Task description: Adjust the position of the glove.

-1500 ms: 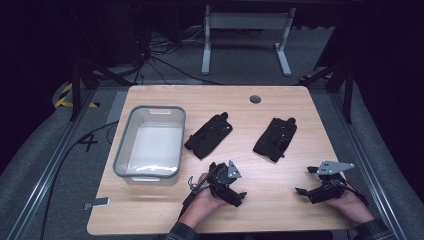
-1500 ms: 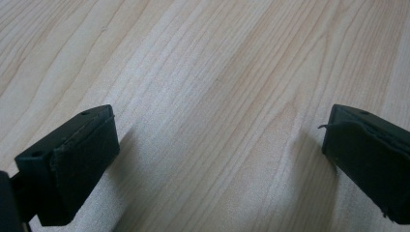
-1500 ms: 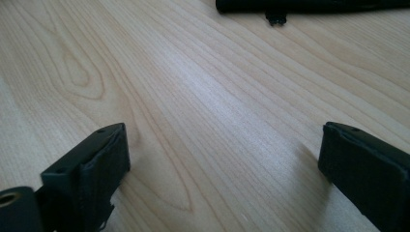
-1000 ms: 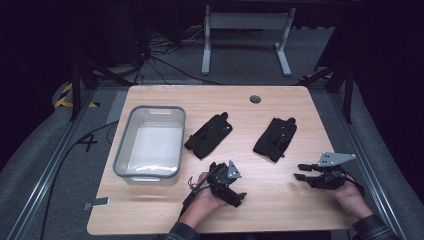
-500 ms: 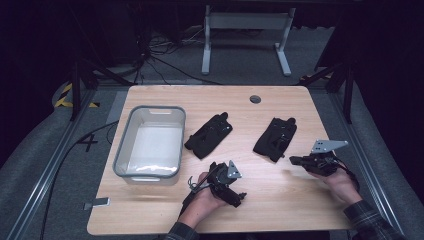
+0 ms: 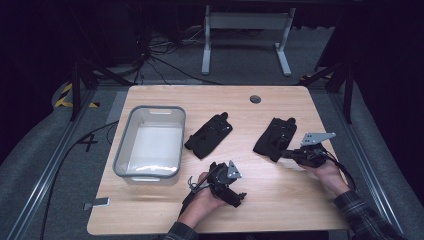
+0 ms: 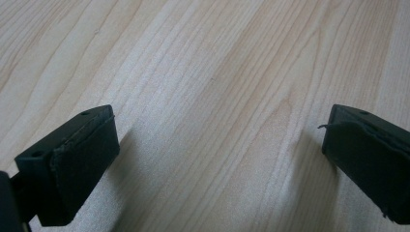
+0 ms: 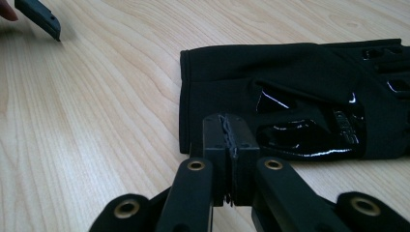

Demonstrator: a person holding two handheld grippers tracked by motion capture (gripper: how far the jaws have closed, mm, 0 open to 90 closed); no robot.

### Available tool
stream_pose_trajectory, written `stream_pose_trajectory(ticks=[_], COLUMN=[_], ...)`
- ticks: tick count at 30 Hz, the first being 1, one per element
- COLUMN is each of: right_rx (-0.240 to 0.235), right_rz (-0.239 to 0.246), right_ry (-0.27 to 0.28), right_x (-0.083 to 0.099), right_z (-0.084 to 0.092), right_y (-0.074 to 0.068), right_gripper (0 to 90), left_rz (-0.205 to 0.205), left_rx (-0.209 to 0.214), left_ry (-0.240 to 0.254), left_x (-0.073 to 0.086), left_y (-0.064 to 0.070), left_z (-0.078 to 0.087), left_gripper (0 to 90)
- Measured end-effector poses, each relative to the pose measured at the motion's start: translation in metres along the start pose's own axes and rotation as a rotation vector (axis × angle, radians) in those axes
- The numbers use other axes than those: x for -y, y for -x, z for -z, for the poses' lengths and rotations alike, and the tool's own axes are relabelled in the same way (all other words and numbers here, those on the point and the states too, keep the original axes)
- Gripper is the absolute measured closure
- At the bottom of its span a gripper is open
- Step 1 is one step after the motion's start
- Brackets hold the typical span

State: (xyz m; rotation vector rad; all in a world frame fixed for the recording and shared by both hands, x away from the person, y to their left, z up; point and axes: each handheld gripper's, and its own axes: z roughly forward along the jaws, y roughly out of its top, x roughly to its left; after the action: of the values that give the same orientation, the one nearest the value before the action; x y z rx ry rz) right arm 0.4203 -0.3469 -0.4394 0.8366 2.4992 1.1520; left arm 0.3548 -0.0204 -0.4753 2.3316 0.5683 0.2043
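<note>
Glove (image 8: 290, 101) edge lies just past your shut right tool (image 8: 231, 145). Open it first, then pinch the cuff; left tool (image 7: 212, 159) rests open.

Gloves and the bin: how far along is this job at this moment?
Nothing looks done: both gloves lie on the table and the bin holds neither. In hand: the right gripper, jaws shut with nothing between them, sits at the right glove edge. The left gripper rests open. The left glove is untouched.
</note>
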Motion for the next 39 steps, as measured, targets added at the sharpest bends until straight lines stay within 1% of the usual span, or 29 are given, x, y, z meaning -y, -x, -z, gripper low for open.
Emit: stream_pose_trajectory(ticks=[1,2,3,5,7,8,10,15,19,25,31,39], right_rx=[0.001,0.003,-0.002,-0.009,-0.013,-0.009,-0.016,-0.015,-0.02,-0.044,-0.053,-0.066], right_rz=[0.005,0.013,0.022,0.032,0.03,0.038,0.042,0.058,0.055,0.041,0.056,0.06], right_ry=[-0.009,-0.006,-0.009,-0.009,-0.017,-0.033,-0.043,-0.084,-0.089,-0.094,-0.112,-0.129], right_x=[-0.002,-0.004,-0.008,-0.01,-0.01,-0.01,-0.01,-0.006,-0.006,-0.003,0.0,0.008], right_z=[-0.001,-0.003,-0.007,-0.011,-0.014,-0.017,-0.023,-0.031,-0.029,-0.026,-0.02,-0.009], right_y=[0.0,0.0,-0.001,-0.002,-0.002,-0.002,-0.002,-0.003,-0.003,-0.002,-0.004,-0.01], right_gripper=[89.6,89.7,89.7,89.9,89.9,89.9,89.9,90.0,90.0,90.0,90.0,90.0], left_rz=[0.0,0.0,0.0,0.0,0.0,0.001,0.001,-0.001,-0.001,0.0,0.0,0.002], left_rx=[0.0,0.0,0.0,-0.001,-0.001,-0.001,-0.001,-0.002,-0.003,-0.003,-0.003,-0.006], left_ry=[0.0,0.0,0.0,0.0,0.0,0.0,0.0,0.003,0.003,0.003,0.003,0.003], left_x=[0.0,0.0,0.0,0.0,0.0,0.0,0.0,0.0,0.0,0.0,0.0,0.0], left_y=[0.0,0.0,0.0,0.0,0.0,0.0,0.0,0.0,0.0,0.0,0.0,0.0], left_z=[0.0,0.0,0.0,0.0,0.0,0.0,0.0,0.0,0.0,0.0,0.0,0.0], left_gripper=[0.0,0.0,0.0,0.0,0.1,0.1,0.0,0.2,0.2,0.2,0.2,0.2])
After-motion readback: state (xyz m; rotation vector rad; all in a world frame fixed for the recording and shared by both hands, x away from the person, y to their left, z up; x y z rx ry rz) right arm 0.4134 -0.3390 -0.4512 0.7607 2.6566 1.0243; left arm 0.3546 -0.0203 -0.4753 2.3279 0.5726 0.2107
